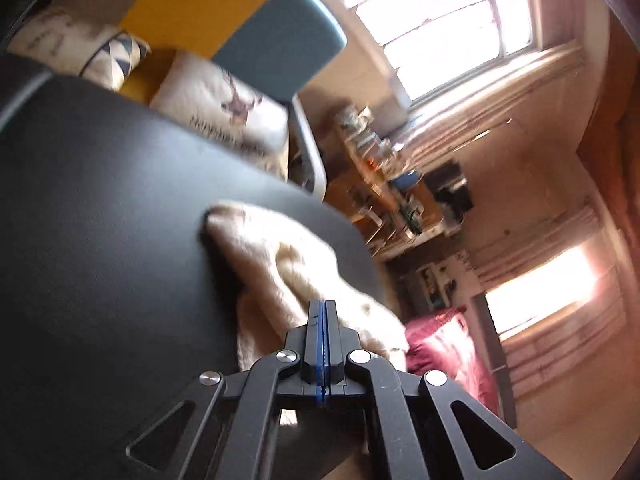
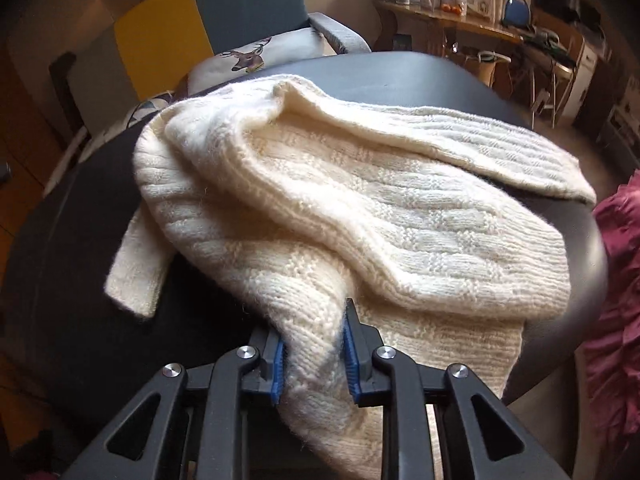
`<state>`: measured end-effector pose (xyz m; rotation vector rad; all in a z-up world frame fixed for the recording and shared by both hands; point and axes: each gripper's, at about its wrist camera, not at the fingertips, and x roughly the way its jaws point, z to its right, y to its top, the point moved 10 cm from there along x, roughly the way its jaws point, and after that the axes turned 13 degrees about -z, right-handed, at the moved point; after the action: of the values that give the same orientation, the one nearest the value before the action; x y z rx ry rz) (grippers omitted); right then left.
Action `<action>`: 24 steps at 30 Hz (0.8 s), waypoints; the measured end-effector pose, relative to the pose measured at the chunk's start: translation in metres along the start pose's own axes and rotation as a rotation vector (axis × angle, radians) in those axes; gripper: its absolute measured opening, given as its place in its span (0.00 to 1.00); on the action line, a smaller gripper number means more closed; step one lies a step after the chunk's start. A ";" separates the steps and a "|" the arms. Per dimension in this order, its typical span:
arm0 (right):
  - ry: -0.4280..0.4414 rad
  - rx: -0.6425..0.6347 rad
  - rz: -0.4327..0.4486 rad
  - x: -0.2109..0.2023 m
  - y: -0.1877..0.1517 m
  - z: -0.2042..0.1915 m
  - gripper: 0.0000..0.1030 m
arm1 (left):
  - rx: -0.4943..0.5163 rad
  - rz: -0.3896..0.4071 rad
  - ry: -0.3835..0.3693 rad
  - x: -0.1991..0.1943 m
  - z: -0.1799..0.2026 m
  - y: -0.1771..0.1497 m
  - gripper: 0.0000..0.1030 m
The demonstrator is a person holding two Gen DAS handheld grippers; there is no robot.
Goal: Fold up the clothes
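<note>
**One cream sweater on the dark counter, pinched at its near edge**

Left wrist view: the left tongs (image 1: 325, 312) are pressed together, blue pads meeting with nothing between them. Past their tips, toward 12 o'clock, one cream-white chunky knitted sweater (image 1: 288, 264) lies bunched on the matte black round-edged counter (image 1: 100, 220); the picture is tilted and blurred, and the knit's long axis runs from about 11 o'clock to 4 o'clock. At 3 o'clock of the tongs sits one crumpled magenta cloth (image 1: 444, 344), off the counter.

Right wrist view: the right tongs (image 2: 314, 344) pinch a fold of the sweater (image 2: 360, 200) at its near edge, the knit filling the gap between the two blue pads. The single sweater spreads over the counter (image 2: 60, 240), its long axis lying from 9 o'clock to 3 o'clock. One sleeve (image 2: 136, 264) hangs toward 8 o'clock, another layer reaches to 2 o'clock. One yellow-and-teal upholstered chair (image 2: 200, 20) stands behind at 11 o'clock.
</note>
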<state>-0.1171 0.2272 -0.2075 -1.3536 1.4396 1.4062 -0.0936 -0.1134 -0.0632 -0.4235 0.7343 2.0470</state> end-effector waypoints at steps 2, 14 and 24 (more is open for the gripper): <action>0.062 0.036 -0.002 -0.004 0.001 -0.005 0.22 | 0.025 0.009 0.082 -0.010 -0.010 0.003 0.00; 0.143 0.105 -0.017 0.009 -0.029 -0.009 0.27 | -0.080 -0.368 0.149 0.109 -0.068 -0.061 0.26; 0.182 0.112 -0.018 0.009 -0.040 -0.008 0.31 | -0.108 -0.409 0.113 0.147 -0.062 -0.060 0.44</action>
<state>-0.0789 0.2227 -0.2246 -1.4487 1.5935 1.1975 -0.1222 -0.0345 -0.2115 -0.6954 0.5511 1.6907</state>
